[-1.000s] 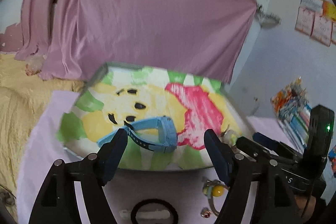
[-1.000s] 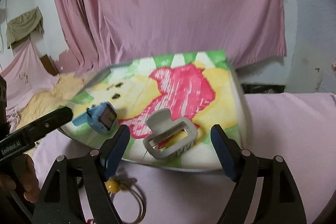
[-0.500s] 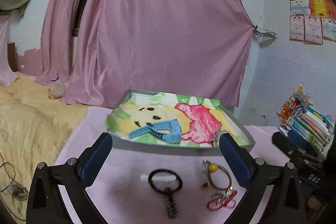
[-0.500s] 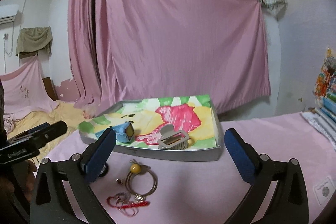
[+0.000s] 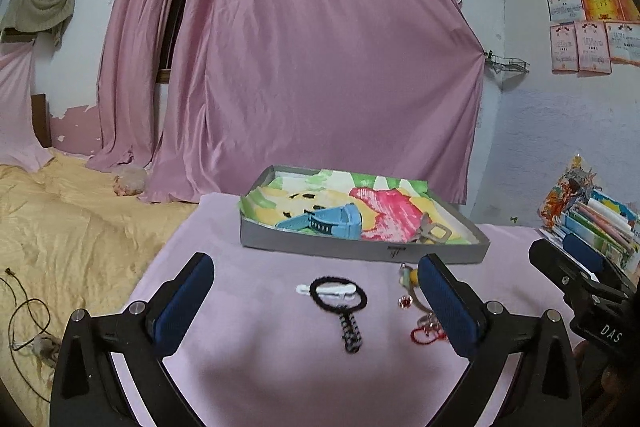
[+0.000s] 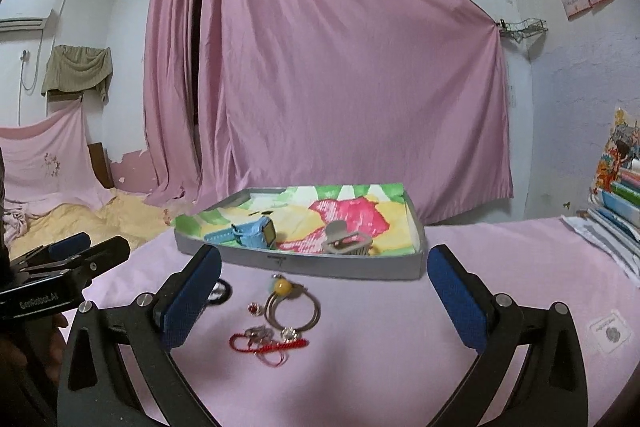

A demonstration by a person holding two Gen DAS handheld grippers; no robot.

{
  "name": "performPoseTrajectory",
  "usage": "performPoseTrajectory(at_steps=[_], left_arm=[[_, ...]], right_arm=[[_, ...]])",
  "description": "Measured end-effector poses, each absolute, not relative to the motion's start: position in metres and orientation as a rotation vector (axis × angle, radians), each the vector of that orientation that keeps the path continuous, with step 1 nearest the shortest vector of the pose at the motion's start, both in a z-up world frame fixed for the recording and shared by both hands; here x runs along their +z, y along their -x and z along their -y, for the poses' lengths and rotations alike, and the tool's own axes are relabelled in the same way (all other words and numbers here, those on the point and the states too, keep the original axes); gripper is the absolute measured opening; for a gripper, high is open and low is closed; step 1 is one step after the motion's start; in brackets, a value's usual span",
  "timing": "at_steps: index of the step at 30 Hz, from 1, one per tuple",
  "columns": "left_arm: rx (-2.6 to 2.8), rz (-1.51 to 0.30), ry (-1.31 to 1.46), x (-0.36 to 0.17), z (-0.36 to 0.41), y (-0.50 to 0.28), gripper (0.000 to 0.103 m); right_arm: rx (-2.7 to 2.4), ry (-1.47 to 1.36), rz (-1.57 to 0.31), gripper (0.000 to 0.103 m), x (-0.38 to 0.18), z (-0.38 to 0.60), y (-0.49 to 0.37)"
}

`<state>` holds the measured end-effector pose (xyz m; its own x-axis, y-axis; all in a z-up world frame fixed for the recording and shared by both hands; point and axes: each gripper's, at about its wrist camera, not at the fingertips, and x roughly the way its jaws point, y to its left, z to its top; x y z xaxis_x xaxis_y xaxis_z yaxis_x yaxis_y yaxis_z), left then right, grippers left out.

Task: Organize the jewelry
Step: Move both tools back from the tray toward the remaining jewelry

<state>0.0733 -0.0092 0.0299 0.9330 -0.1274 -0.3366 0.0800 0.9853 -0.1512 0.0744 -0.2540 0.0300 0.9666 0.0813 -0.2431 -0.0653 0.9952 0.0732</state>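
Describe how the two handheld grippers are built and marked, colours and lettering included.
Both are black frames with silver screws at the joints, each carrying two fingers faced with textured blue pads. The left gripper and the right gripper look alike in their own views. Seen from the other's camera, each body bears white lettering: one reads partly "DAS", the other something like "GenRobot.AI". No cables or sleeves show.

I'm in a home bedroom: pink curtains (image 5: 320,67) hang behind my cloth-covered table (image 5: 260,307), a yellow bedspread (image 5: 72,227) lies rumpled to the left, certificates (image 5: 588,27) hang on the wall, and probably an air conditioner (image 6: 24,23).
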Motion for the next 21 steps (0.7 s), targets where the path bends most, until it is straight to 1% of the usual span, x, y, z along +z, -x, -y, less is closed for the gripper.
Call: performPoseTrajectory(at_steps=[10, 15, 21], left_arm=[[-0.107, -0.442, 0.131, 0.010, 0.007, -0.073, 0.102], [-0.130, -0.537, 0.137, 0.000, 0.006, -0.084, 0.102], [-0.143, -0.610, 0.145, -0.009, 0.007, -0.095, 0.102]], right_arm=[[0.055, -0.041, -0.357, 0.101, 0.009, 0.256, -0.081], [0.048, -0.052, -0.421, 0.101, 0.001, 0.260, -0.089], [0.065, -0.087, -0.509, 0.101, -0.012, 0.264, -0.100]])
